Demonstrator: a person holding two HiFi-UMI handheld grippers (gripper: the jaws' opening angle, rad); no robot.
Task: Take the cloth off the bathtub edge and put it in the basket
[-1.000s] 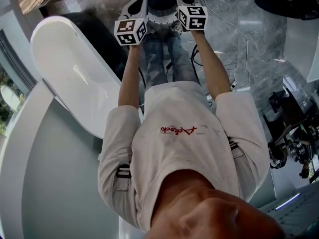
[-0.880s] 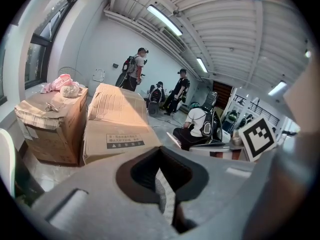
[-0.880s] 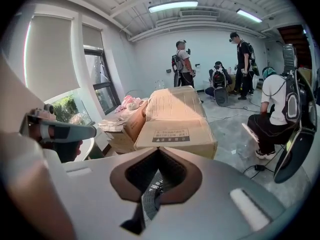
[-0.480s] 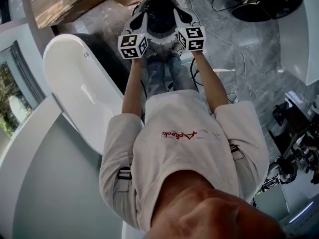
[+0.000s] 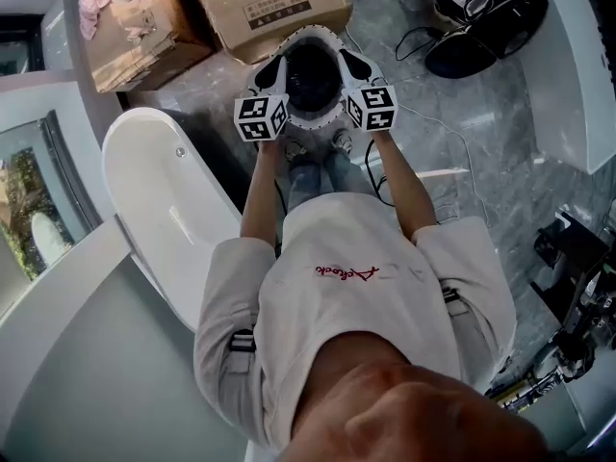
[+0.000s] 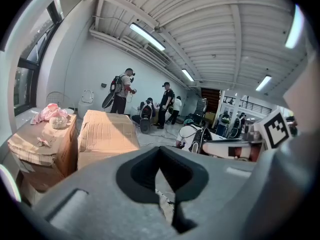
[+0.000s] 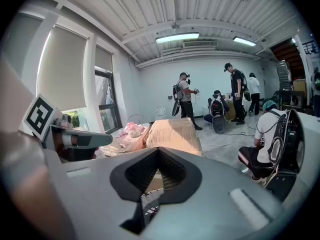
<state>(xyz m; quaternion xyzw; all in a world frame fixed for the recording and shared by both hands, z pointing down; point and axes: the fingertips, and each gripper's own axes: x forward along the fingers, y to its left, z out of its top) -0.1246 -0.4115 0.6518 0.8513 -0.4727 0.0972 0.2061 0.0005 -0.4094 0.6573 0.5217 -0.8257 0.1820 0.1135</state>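
Pointing L gripper at boxes, red shirt script

- The head view looks steeply down from above the person, along both arms to the left gripper and right gripper.
- Each gripper view rides close behind its own jaws, facing almost level across the room.
- All three views share the cardboard boxes beyond the jaws.

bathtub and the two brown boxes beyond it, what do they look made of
Bathtub: glossy white, likely acrylic or enamelled, judging by the soft highlights on its smooth curved walls. Boxes: cardboard, apparently corrugated, matte brown, with folded flaps and a printed label.
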